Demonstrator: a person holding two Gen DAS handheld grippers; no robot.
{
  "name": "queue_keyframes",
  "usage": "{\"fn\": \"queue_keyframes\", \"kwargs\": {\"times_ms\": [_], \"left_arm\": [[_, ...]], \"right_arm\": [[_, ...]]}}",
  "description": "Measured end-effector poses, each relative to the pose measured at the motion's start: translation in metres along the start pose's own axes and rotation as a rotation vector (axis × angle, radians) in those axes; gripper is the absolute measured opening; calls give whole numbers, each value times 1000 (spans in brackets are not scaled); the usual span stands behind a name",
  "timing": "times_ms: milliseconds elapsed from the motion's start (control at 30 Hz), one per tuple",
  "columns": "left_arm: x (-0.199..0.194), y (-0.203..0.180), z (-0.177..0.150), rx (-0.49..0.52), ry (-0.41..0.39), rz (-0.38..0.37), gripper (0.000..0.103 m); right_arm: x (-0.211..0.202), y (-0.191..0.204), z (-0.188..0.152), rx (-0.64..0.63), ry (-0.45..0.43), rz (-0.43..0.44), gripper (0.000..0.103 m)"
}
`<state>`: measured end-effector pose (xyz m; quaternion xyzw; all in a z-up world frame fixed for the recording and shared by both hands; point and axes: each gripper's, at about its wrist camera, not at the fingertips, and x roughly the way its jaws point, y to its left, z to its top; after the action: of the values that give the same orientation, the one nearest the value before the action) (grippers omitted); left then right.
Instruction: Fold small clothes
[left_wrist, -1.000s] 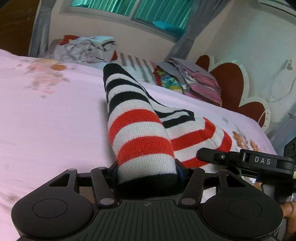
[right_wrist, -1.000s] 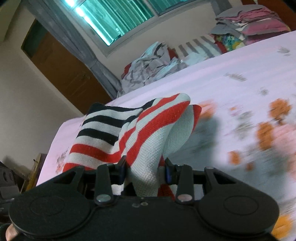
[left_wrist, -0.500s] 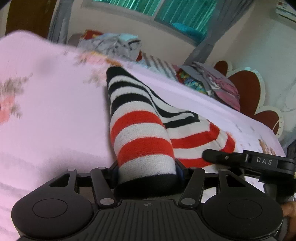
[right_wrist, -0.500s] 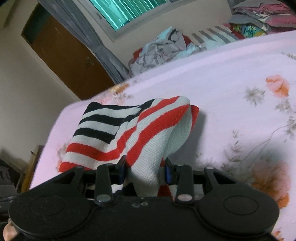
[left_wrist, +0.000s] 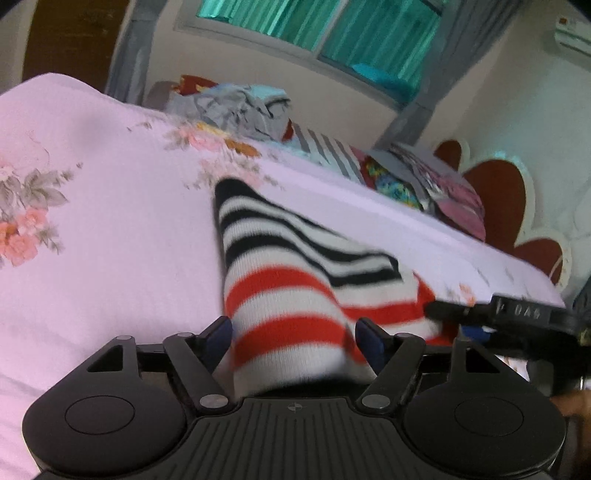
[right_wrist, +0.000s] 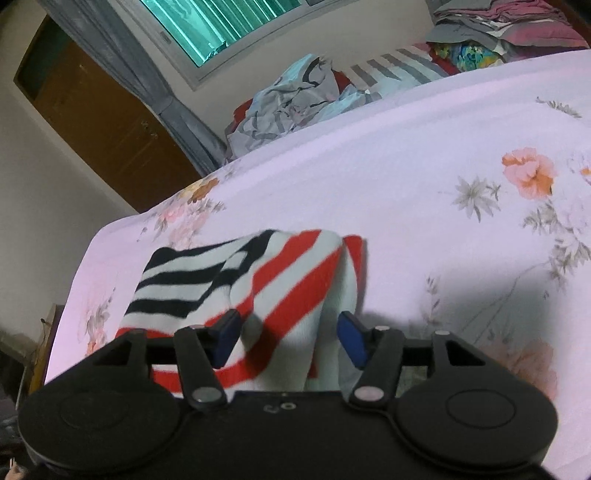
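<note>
A small knit garment (left_wrist: 280, 295) with black-and-white and red-and-white stripes lies bunched on the pink floral bedsheet (left_wrist: 110, 240). Its near edge runs between the blue pads of my left gripper (left_wrist: 293, 336), whose jaws are opening and no longer pinch the cloth. In the right wrist view the same garment (right_wrist: 258, 280) sits between the pads of my right gripper (right_wrist: 288, 336), whose jaws are also opening, with a gap beside the right pad. The right gripper's black body (left_wrist: 517, 314) shows at the garment's right end in the left wrist view.
A heap of crumpled grey and blue clothes (right_wrist: 291, 99) lies at the bed's far edge under the window. A stack of folded clothes (left_wrist: 436, 188) sits by the red headboard (left_wrist: 502, 192). A wooden door (right_wrist: 103, 118) stands to the left. Bare sheet spreads to the right (right_wrist: 461, 166).
Both pairs of jaws have spread apart and loosened from the striped garment. Both grippers moved across the bed and lower, and the cloth now sags onto the sheet.
</note>
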<state>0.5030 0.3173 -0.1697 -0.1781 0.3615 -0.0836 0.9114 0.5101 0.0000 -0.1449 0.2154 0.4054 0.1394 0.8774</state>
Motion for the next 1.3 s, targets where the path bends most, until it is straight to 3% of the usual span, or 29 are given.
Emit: {"fn": "queue_keyframes", "kwargs": {"times_ms": [67,200,400,533,733,967,1300], "left_arm": [[8,3,4,-25,13,29,72],[25,7,2,-55,35,55,72],[17,-2,-3,-29,32,69,73],[-2,-10,-8,19,21,68,73],[-19,-19,-24,41,24,78,74],[-26,-24,-35,55,17,94,75],[-51,-26,-42,100,26,56,75]], "right_arm": [[5,5,4,-20,-5,-19,35],[13,14,5,-120,-32,-68,28],[19,13,3,-201,-30,-159,30],[-7,18,-3,-179,-60,-130,32],[-46,36,-27,-249,-85,-97,33],[-48,26,-55,-263,-34,-200,34],[-73,31,-68,-229,-67,-181,33]]}}
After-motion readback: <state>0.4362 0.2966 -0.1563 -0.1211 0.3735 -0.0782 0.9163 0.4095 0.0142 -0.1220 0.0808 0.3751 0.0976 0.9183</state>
